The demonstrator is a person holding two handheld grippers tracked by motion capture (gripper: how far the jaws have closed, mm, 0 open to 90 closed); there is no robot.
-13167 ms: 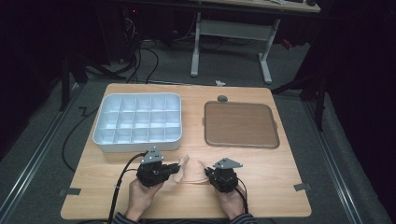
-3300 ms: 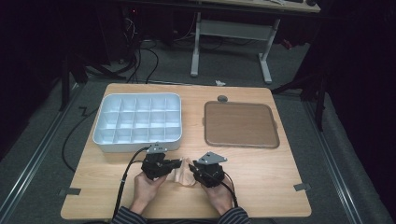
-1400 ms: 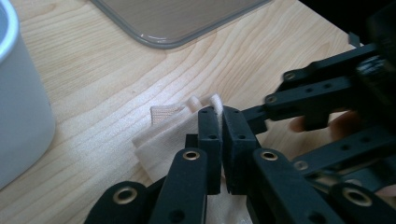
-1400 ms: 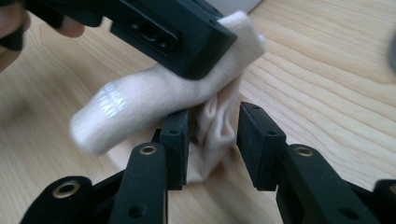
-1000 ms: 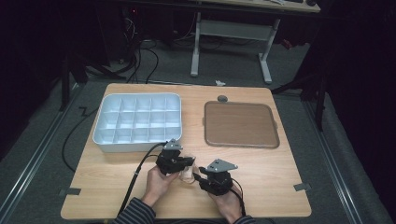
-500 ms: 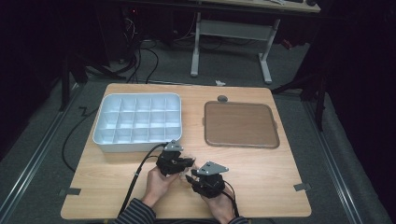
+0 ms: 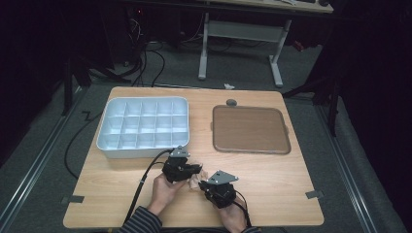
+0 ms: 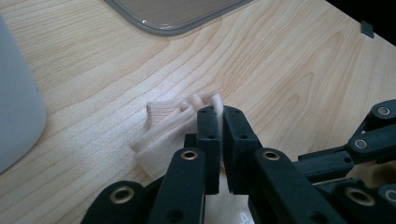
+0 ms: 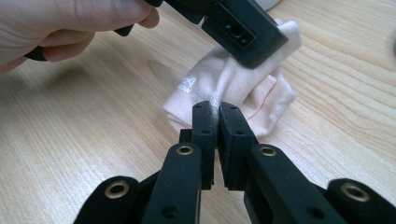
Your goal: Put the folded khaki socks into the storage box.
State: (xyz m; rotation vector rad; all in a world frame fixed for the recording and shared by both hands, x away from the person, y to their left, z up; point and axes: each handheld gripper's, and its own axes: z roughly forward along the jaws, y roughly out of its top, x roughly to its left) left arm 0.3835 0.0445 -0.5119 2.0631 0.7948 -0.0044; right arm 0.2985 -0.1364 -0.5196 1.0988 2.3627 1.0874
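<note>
Here, low in the middle of the high view, a person is working a small pale cloth point(image 7: 197, 180) on a wooden table point(image 7: 291, 194), apparently folding or bunching it. The left gripper point(image 8: 219, 109) is pinching a bunched fold, jaws closed tight on the fabric. The right gripper point(image 9: 215, 112) has just been closing its jaws and is now clamping the cloth's near edge. Next, both hands probably need to lift or fold together without letting the fabric slip. A white divided tray point(image 7: 111, 145) is sitting at upper left, a brown mat point(image 7: 250, 128) at upper right, both well apart from the cloth; nothing is blocking the way.
</note>
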